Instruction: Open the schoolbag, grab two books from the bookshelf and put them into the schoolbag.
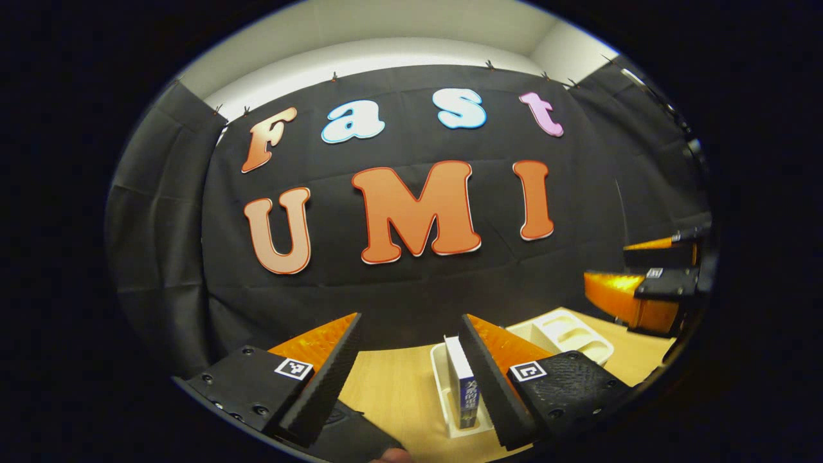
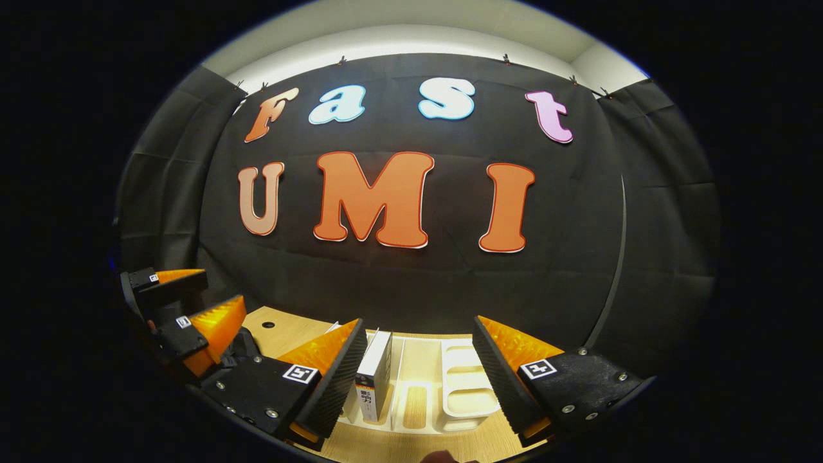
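A book (image 1: 461, 381) with a white top and a dark blue spine stands upright in a white bookshelf rack (image 1: 440, 386) on the wooden table. My left gripper (image 1: 411, 319) is open above and in front of it, and the book sits just inside its right finger. In the right gripper view a white-covered book (image 2: 375, 373) stands in the rack (image 2: 466, 386), close to the left finger of my open right gripper (image 2: 419, 321). Neither gripper touches a book. The right gripper (image 1: 646, 283) appears at the far right of the left gripper view. The left gripper (image 2: 189, 308) appears at the far left of the right gripper view.
The rack's other slots (image 1: 566, 334) stand without books. The light wooden table (image 2: 276, 328) runs back to the black cloth wall. A dark shape (image 1: 350, 427) lies at the bottom edge under the left gripper; I cannot tell what it is.
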### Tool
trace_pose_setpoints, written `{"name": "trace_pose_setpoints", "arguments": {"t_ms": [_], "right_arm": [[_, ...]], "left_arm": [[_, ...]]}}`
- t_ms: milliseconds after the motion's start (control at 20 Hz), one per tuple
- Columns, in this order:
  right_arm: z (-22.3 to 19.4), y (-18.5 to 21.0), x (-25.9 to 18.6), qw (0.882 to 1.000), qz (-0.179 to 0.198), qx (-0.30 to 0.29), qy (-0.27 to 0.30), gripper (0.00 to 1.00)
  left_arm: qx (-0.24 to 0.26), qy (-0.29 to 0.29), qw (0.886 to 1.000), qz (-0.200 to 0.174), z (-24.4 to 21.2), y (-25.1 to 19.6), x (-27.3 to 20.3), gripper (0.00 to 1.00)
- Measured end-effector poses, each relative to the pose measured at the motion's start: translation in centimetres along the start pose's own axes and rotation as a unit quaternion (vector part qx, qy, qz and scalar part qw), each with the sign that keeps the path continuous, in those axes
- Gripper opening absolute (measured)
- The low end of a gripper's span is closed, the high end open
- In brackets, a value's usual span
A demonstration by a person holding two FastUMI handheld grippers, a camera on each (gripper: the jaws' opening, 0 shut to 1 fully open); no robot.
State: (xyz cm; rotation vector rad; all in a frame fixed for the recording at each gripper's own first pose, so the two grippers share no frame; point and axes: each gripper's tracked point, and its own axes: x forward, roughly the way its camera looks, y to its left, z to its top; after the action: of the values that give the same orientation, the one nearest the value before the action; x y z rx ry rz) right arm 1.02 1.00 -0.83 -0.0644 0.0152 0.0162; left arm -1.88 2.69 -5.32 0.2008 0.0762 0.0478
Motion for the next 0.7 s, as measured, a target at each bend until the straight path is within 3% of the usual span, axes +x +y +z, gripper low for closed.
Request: {"name": "trace_pose_setpoints", "arguments": {"t_ms": [300, 700], "right_arm": [[-0.3, 0.8, 0.5, 1.0, 0.016, -0.011, 0.002, 0.98], [-1.2, 1.1, 1.1, 0.999, 0.031, -0.018, 0.007, 0.98]], "left_arm": [[0.094, 0.051, 0.994, 0.019, -6.5, 1.2, -1.9, 0.96], [0.202, 0.11, 0.973, 0.022, -13.9, 1.6, -4.2, 0.98]]}}
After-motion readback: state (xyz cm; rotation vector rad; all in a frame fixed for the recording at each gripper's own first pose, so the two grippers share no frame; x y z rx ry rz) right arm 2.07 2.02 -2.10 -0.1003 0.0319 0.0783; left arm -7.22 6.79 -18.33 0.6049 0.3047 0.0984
